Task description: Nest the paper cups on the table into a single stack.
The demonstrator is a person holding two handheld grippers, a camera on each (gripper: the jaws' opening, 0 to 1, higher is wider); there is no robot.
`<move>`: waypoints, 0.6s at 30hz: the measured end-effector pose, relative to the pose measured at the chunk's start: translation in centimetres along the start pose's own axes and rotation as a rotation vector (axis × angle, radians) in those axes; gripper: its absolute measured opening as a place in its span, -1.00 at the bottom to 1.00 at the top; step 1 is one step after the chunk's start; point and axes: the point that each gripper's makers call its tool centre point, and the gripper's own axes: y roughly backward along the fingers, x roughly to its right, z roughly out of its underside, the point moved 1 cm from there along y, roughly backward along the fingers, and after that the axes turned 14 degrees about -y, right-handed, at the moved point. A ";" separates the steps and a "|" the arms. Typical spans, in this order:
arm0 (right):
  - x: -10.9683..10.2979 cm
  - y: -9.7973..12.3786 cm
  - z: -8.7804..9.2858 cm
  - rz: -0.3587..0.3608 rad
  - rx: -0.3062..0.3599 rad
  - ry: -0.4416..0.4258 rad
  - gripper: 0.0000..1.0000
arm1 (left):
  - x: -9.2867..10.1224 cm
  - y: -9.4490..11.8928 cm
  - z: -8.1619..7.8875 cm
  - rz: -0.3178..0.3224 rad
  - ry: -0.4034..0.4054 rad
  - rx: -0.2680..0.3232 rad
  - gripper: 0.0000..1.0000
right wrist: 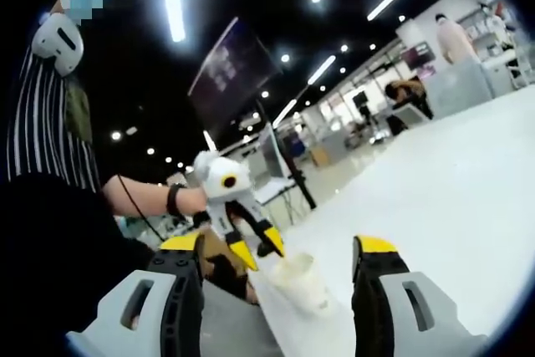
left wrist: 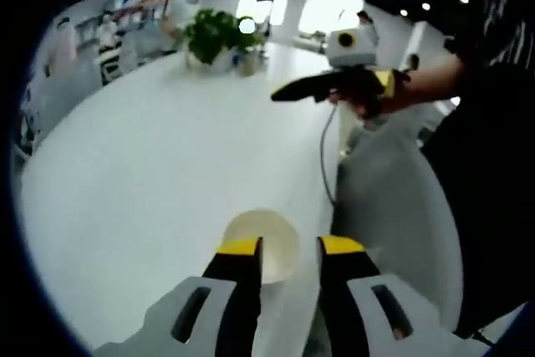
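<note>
A single paper cup (left wrist: 269, 238) stands open side up on the white table (left wrist: 167, 165), close to the table's near edge. My left gripper (left wrist: 291, 246) is open just above it, its left yellow tip overlapping the cup's rim. In the right gripper view the same cup (right wrist: 298, 280) appears pale at the table's edge, with the left gripper (right wrist: 257, 250) right behind it, its yellow-tipped jaws apart. My right gripper (right wrist: 277, 244) is open and holds nothing. In the left gripper view the right gripper (left wrist: 282, 94) hovers high over the table's far side, held in a hand.
A potted plant (left wrist: 216, 33) stands at the table's far end. A thin cable (left wrist: 323, 156) hangs from the right gripper toward the table edge. The person's dark clothes (left wrist: 493, 190) are beside the table, and other people stand at distant desks (right wrist: 456, 39).
</note>
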 end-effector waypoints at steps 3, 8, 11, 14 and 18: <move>0.0 -0.2 0.4 0.003 -0.014 0.002 0.43 | -0.1 0.6 -0.1 -0.024 0.043 0.046 -0.48; 0.3 -0.4 0.8 0.011 -0.032 -0.010 0.55 | -0.4 1.4 0.1 -0.080 0.037 0.086 -0.34; 0.1 -0.5 0.7 0.004 -0.019 -0.014 0.59 | -0.5 1.8 0.0 -0.099 0.096 0.132 -0.21; 0.1 -0.5 0.6 0.005 -0.015 -0.018 0.62 | -0.3 2.2 0.8 -0.120 0.067 0.112 -0.16; 0.3 -0.7 0.5 0.008 -0.018 -0.017 0.69 | -0.2 2.4 1.4 -0.130 0.115 0.143 0.02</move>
